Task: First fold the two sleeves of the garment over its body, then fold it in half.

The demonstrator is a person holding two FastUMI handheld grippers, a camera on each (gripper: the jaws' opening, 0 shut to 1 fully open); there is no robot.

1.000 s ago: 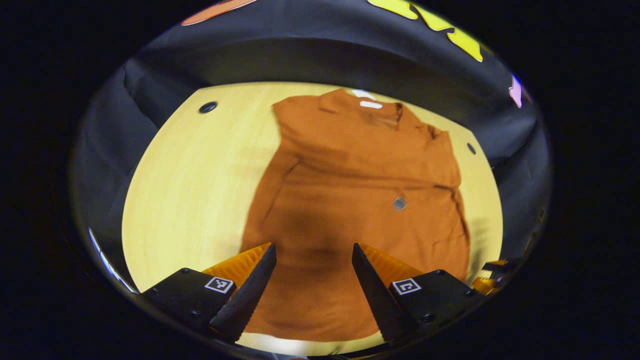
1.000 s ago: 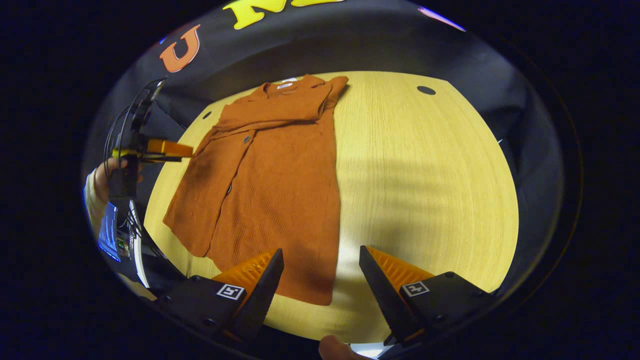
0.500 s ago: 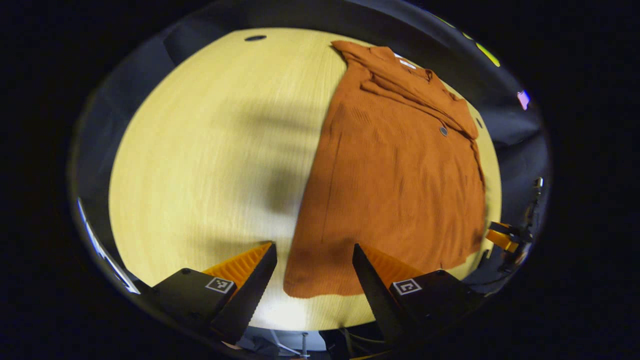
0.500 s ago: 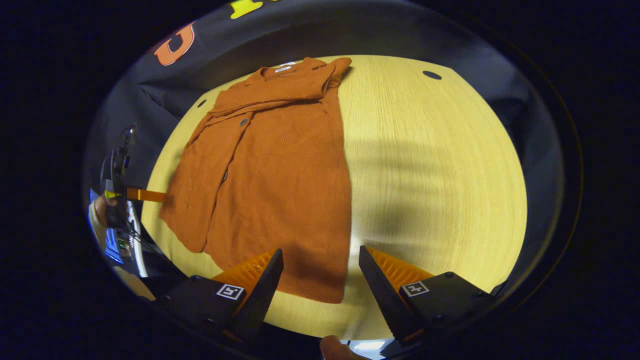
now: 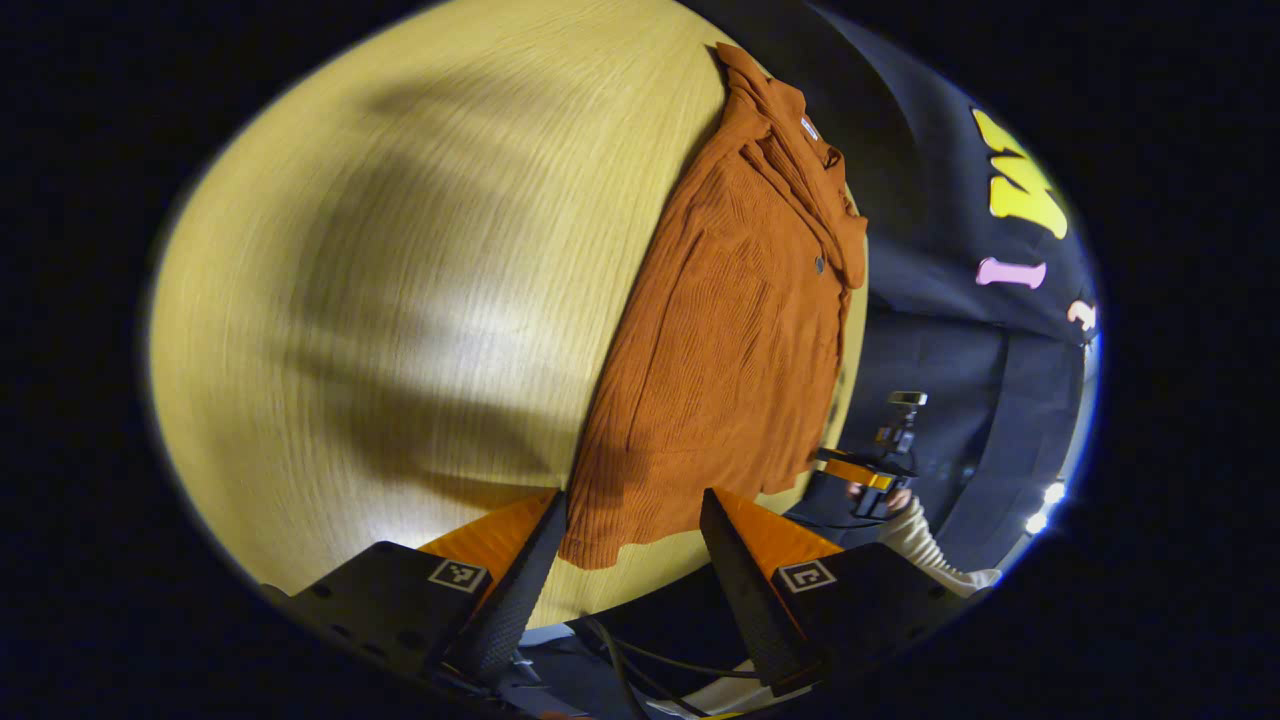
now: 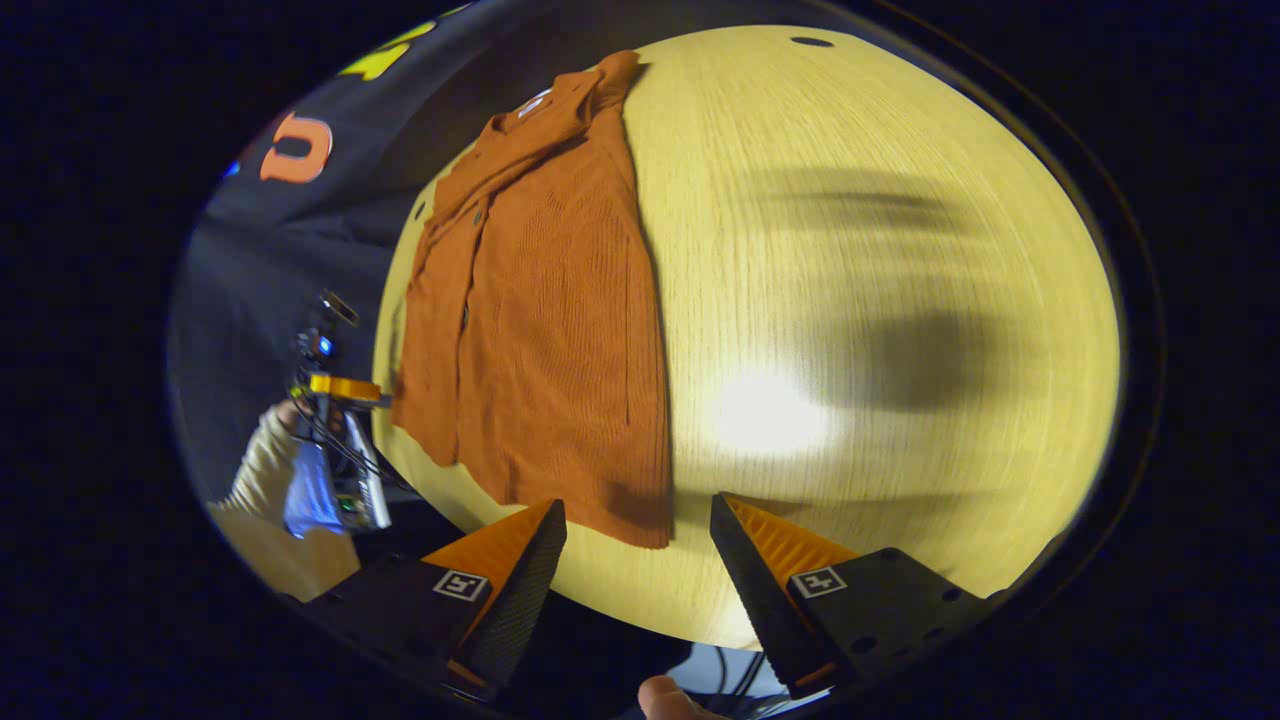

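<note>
A rust-orange knitted garment (image 5: 725,330) lies flat on the pale wooden table (image 5: 400,300), collar at the far end, with both sleeves folded across its chest. In the left gripper view, my left gripper (image 5: 630,500) is open low over the near hem, and the hem's left corner sits between its fingers. In the right gripper view, the garment (image 6: 550,320) stretches away, and my right gripper (image 6: 635,505) is open with the hem's right corner between its fingers. Neither gripper presses on the cloth.
The table's near edge runs just under both grippers. Bare tabletop (image 6: 850,250) spreads beside the garment, with a small dark hole (image 6: 810,42) at its far end. A person's sleeve (image 6: 265,460) and hand hold the other gripper (image 6: 340,385), also seen off the edge (image 5: 870,470).
Both grippers have swung outward and lower, from over the garment to the two corners of its near hem. The garment has not moved, and both grippers stay open.
</note>
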